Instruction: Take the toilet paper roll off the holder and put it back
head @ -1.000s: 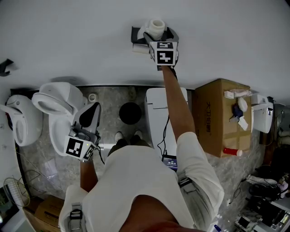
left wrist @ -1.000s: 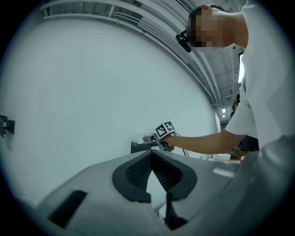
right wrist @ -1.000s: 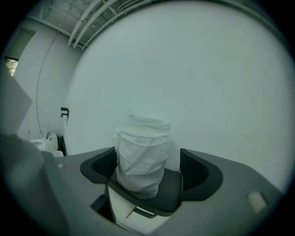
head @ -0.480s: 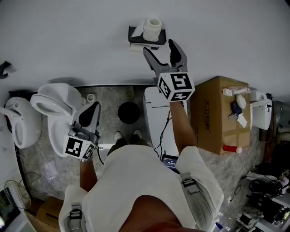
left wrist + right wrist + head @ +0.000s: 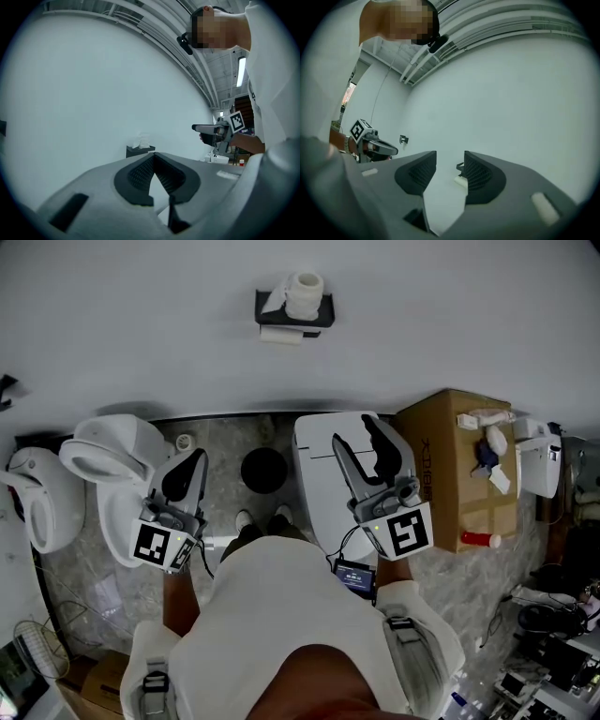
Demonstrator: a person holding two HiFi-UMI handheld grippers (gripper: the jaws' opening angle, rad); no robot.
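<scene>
At 11 o'clock off my right hand-held gripper [image 5: 356, 431], agape, empty | roll [image 5: 304, 292] upright on holder [image 5: 323, 314] | left hand-held gripper [image 5: 195, 458] closed, farther.

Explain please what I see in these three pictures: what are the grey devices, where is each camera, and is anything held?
A person holds a hand tool, a gripper, in each hand. The head view comes from a camera on the person's head, looking down; the other two come from cameras on the grippers. The toilet paper roll sits on its holder on the wall. On the floor stand a toilet and a cardboard box. The left gripper is shut and empty; the right gripper is open and empty.
</scene>
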